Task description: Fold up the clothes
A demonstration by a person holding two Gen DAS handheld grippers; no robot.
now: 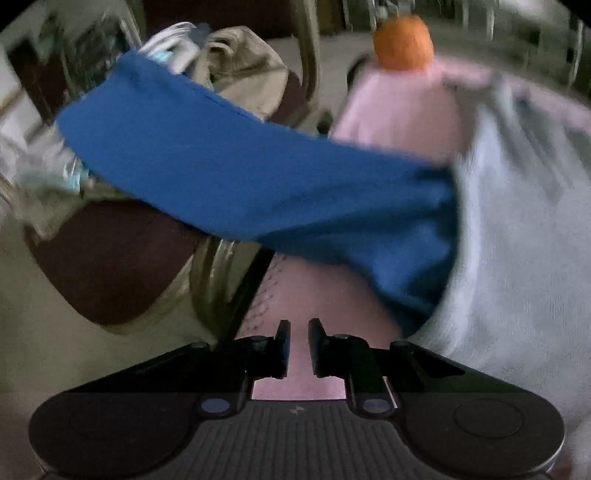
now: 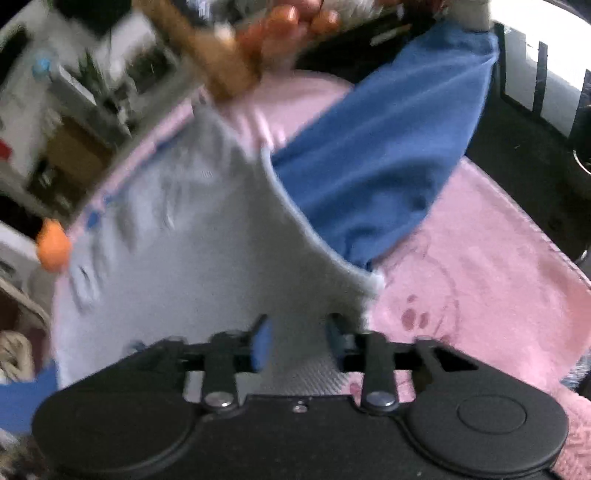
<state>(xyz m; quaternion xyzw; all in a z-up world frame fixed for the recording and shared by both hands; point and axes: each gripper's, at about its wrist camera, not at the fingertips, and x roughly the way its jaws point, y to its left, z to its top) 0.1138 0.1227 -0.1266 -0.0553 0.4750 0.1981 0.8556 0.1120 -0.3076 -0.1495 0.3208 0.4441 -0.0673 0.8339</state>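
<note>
A grey shirt with blue sleeves lies on a pink cloth. In the left wrist view the blue sleeve (image 1: pixel 236 173) stretches across the middle and the grey body (image 1: pixel 517 258) fills the right side. My left gripper (image 1: pixel 298 326) hovers over the pink cloth (image 1: pixel 314 288) below the sleeve, jaws slightly apart and empty. In the right wrist view the grey body (image 2: pixel 207 251) is at centre and a blue sleeve (image 2: pixel 384 147) runs to the upper right. My right gripper (image 2: pixel 298 332) is open over the grey hem. Both views are blurred.
A dark brown chair seat (image 1: pixel 110 266) with a metal frame stands left of the table. Beige and white clothes (image 1: pixel 236 62) are piled behind it. An orange ball (image 1: pixel 404 40) sits at the far end of the pink cloth (image 2: pixel 480 266). Orange fruit (image 2: pixel 288 22) lies beyond.
</note>
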